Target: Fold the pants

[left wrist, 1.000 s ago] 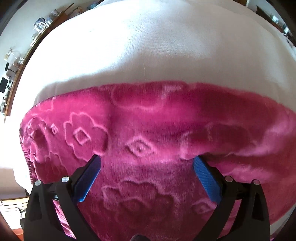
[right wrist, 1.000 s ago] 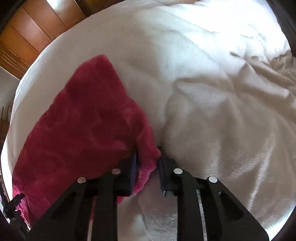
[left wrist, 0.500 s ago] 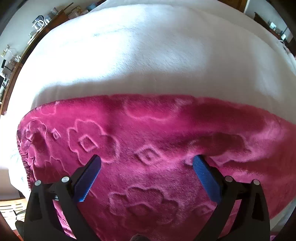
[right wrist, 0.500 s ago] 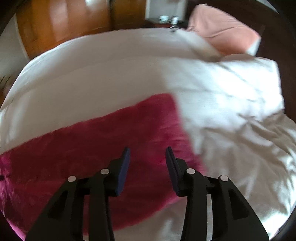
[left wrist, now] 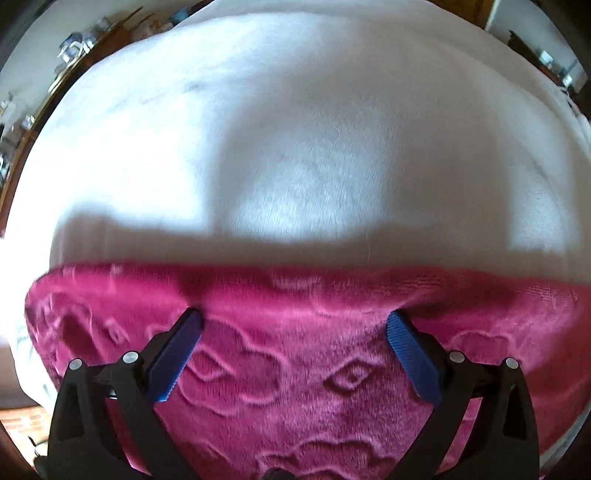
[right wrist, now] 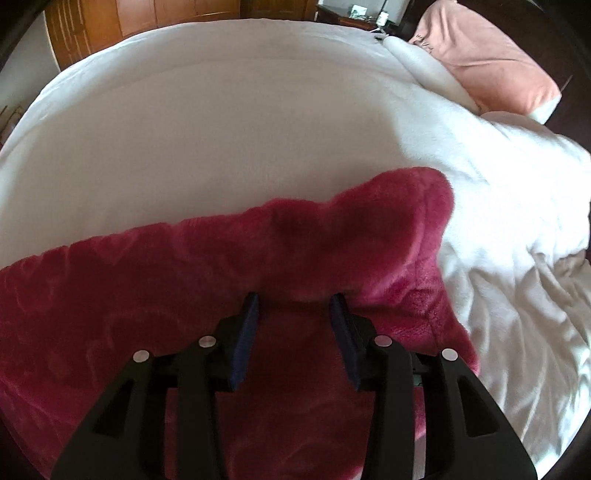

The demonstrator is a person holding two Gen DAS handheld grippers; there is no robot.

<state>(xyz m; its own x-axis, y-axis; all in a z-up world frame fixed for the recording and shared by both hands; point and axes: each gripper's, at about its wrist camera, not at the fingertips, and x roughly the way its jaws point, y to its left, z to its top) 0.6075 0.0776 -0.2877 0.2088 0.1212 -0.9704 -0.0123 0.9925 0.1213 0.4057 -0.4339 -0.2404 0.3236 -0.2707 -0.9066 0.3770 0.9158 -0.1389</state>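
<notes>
Both grippers empty above the pink pants [right wrist: 258, 266]: left gripper [left wrist: 293, 323] spread wide, right gripper [right wrist: 295, 301] part-open. White duvet [right wrist: 221, 129] underneath, peach pillow [right wrist: 491, 62] far corner.

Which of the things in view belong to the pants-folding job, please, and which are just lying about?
Part of the job:
- magenta fleece pants, spread on the bed
- left gripper, open above them
- right gripper, open above them

Just lying about:
- white blanket underneath
- pink pillow, far right corner
- wooden wardrobe behind the bed
- cluttered shelf
</notes>
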